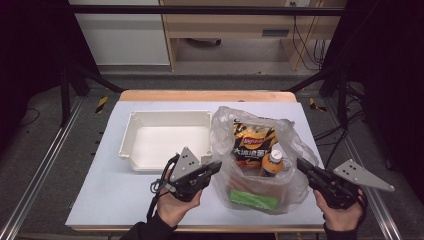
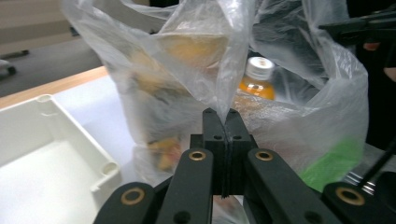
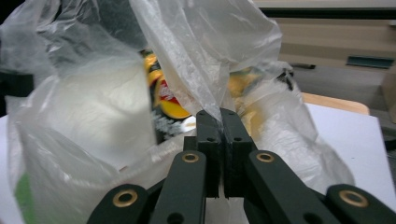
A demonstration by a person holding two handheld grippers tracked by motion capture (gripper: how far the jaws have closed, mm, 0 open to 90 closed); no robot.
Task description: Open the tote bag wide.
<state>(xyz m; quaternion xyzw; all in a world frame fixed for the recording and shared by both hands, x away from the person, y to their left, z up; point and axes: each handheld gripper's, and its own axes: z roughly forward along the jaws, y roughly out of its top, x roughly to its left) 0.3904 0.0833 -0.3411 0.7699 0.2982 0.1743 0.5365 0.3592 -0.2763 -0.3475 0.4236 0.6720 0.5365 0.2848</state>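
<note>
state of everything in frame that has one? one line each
plastic bag: mouth open, pinched on both sides
left gripper: shut on plastic bag
right gripper: shut on plastic bag
bottle: in bag, capped
chip packet: in bag
white tray: empty

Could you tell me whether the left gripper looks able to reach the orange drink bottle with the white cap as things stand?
Probably not yet: the left gripper is shut on the clear plastic bag, whose film lies between it and the orange drink bottle inside.
</note>
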